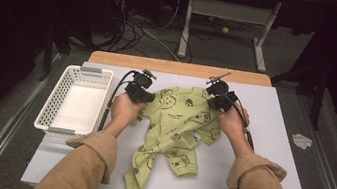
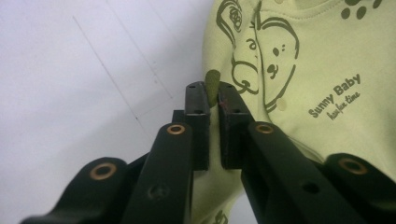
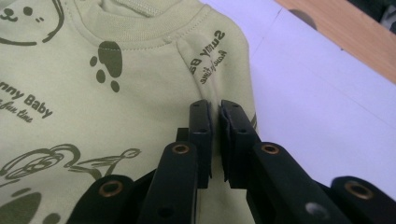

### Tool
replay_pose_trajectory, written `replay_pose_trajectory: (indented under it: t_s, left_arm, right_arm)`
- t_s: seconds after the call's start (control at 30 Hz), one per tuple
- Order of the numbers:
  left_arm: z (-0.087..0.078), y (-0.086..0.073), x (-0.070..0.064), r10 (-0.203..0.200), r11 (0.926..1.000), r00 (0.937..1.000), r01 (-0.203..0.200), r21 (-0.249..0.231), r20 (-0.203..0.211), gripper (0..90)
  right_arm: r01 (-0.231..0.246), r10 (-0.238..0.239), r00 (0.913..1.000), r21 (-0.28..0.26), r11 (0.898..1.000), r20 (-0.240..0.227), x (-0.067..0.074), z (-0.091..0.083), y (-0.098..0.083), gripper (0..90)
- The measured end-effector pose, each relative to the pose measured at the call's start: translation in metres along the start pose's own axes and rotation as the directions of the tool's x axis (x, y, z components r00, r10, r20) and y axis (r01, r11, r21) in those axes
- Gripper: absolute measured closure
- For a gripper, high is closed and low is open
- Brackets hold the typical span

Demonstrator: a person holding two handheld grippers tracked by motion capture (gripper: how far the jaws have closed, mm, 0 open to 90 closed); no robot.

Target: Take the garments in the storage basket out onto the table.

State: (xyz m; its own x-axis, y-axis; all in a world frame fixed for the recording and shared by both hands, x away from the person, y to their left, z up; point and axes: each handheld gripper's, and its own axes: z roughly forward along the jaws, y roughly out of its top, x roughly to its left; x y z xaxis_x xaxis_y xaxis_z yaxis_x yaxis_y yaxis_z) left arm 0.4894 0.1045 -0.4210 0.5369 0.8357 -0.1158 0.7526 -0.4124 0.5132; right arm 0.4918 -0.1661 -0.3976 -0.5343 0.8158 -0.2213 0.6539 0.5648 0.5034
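Green baby garment spread mid-table, right of white basket. Left gripper pinching shoulder fold; right gripper clamped on opposite shoulder. Lift both evenly, keep fabric taut, avoid dragging crumpled legs.

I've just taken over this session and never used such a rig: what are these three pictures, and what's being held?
A person holds a hand-held black gripper in each hand. The high view looks down on the white table; the other two look along each gripper's own jaws. A light green baby garment with bear prints lies there, beside a white plastic basket. The left gripper pinches a fold of the garment's edge; the right gripper is shut on cloth by the shoulder.
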Motion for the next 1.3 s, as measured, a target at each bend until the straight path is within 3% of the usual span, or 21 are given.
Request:
replay_pose_trajectory:
  t_s: [0.17,0.3,0.47,0.67,0.87,1.13,1.3]
  left_arm:
    - [0.005,-0.004,0.001,0.003,0.9997,1.0,-0.003,0.023,0.006,62.3]
    - [-0.008,-0.007,-0.004,0.045,0.9989,0.999,-0.045,0.012,-0.003,54.9]
    - [-0.026,-0.013,0.0,0.013,0.9999,0.9993,-0.013,0.005,0.036,55.6]
    - [-0.033,-0.017,0.007,-0.009,0.9999,1.0,0.009,-0.014,0.003,55.3]
    - [-0.036,-0.019,0.01,-0.012,0.9999,0.9997,0.012,-0.006,-0.022,54.8]
    - [-0.054,-0.037,-0.007,0.032,0.9988,0.9985,-0.03,-0.039,0.045,55.1]
    - [-0.055,-0.056,-0.018,0.056,0.9983,0.9908,-0.053,-0.024,0.124,55.0]
  right_arm:
    - [0.013,-0.013,0.9998,0.044,0.999,-0.018,0.008,0.018,-0.003,78.5]
    - [-0.007,0.007,0.998,0.005,1.0,-0.063,0.008,0.007,-0.01,75.4]
    - [-0.007,0.006,0.9964,-0.012,1.0,-0.085,0.011,-0.006,-0.026,78.0]
    - [0.008,-0.007,0.9931,0.01,1.0,-0.117,0.018,-0.004,-0.049,80.9]
    - [0.006,-0.004,0.9904,0.015,1.0,-0.138,0.021,0.0,-0.059,81.8]
    - [-0.018,0.01,0.9882,-0.055,0.998,-0.153,0.012,-0.026,-0.069,82.5]
    - [-0.044,0.037,0.9871,-0.042,0.998,-0.156,0.004,-0.037,-0.081,83.7]
